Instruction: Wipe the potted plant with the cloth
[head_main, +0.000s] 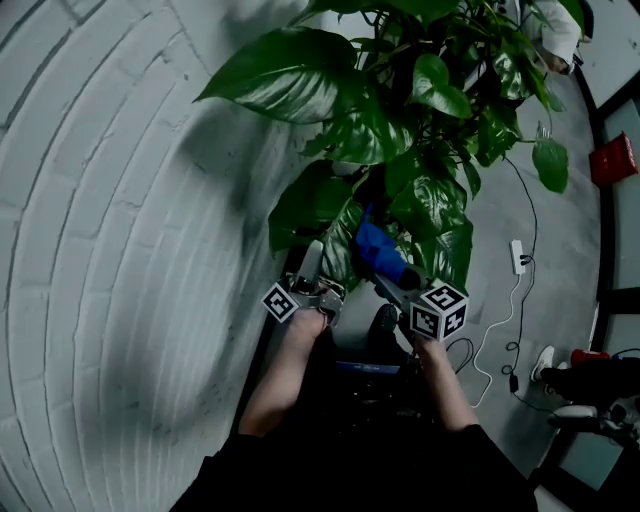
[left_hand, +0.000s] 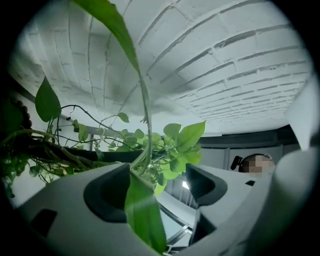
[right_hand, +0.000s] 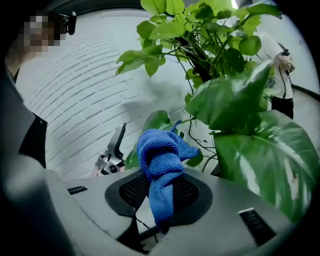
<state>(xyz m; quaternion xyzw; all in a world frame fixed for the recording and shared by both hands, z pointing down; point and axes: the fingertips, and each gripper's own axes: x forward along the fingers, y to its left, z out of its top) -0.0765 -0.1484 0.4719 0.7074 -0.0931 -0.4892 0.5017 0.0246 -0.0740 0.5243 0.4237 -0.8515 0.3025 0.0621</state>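
Blue cloth (right_hand: 161, 155) is bunched in the right gripper (right_hand: 159, 197), whose jaws pinch it, centre frame in the head view among the potted plant's (head_main: 400, 130) lower leaves. Left gripper (left_hand: 156, 187) tilts upward, jaws wide, a leaf (left_hand: 144, 215) loose between them

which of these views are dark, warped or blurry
Head view: dim and underexposed, the brick wall bowed by the lens, the shadow of the potted plant soft on it. Left gripper view: bright, black fisheye corners, the nearest leaf out of focus. Right gripper view: the cloth sharp, the big leaf at right blurred, with a pale sheen.
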